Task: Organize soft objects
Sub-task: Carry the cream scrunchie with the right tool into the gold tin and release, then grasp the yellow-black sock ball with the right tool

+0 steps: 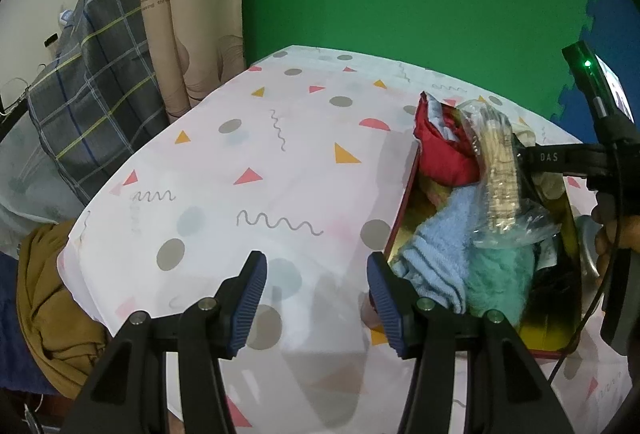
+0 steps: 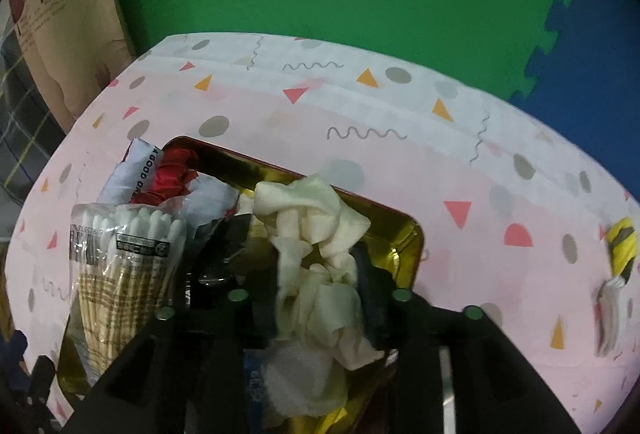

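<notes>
- Currently, right gripper [image 2: 320, 298] clamped on cream cloth [image 2: 316, 234], over the gold-lined tin [image 2: 404, 234].
- Left gripper [image 1: 316, 298] — spread wide, holding nothing — above patterned tablecloth [image 1: 248, 162], beside tin.
- Cotton-swab bag [image 2: 120, 254] stands in tin.

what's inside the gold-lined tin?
Gold-lined tin holds a cream crumpled cloth, bagged cotton swabs, red fabric, light-blue towel, teal fluffy cloth. Bottom mostly covered.

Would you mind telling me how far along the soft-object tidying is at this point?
Mostly done: the tin already holds a blue towel, a teal cloth, a red cloth and a cotton swab pack. In hand: the right gripper grips a cream cloth over the tin. Left: a yellow striped item lies on the table; the left gripper is open.
</notes>
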Motion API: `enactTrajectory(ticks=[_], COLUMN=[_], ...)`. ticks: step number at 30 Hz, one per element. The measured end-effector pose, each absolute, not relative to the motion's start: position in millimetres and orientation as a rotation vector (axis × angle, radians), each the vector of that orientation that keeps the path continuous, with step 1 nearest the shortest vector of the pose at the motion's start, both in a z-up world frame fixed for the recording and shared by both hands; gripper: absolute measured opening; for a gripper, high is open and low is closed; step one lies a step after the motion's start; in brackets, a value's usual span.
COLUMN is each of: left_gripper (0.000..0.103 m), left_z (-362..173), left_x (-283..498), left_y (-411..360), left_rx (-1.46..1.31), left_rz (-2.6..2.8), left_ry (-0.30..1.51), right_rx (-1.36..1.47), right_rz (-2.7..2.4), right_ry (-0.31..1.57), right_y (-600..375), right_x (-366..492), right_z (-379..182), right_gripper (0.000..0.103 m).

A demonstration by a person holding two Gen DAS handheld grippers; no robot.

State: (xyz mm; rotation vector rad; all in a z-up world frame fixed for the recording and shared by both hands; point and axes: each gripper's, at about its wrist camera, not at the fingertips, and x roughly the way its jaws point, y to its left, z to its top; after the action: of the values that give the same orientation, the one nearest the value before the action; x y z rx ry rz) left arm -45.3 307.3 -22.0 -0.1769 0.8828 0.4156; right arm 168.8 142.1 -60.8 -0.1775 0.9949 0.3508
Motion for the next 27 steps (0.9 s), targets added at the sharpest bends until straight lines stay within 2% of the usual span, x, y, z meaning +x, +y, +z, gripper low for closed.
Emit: enactTrajectory(ticks=[2,7,11,20,27], left_gripper=[0.054,0.054,0.054,0.054,0.054], left_z=[-22,-21,-21,-17,-16], left_x=[-46,-47,-46,-48,-49], left_y=[307,307,307,308,313], left_rx=[-0.174,-0.17,-0.163,-0.161,-0.161], left_rz=[0.418,0.429,0.436,0.456,0.482], left_ry=[0.882,0.875,0.878,0.867,0.867], right_rx=[-0.172,-0.139,-0.142,-0.093,-0.078], right_rz=[0.343,0.356,0.365,0.389,0.367], right_ry=[0.989,0.984,0.959,0.932,0.898], right_y=[139,133,129,105,49], right_x=[167,161,151,126,109], right_z=[-58,-50,-39,-23,-17], right_gripper=[0.053,0.056,0.065,0.068,0.068])
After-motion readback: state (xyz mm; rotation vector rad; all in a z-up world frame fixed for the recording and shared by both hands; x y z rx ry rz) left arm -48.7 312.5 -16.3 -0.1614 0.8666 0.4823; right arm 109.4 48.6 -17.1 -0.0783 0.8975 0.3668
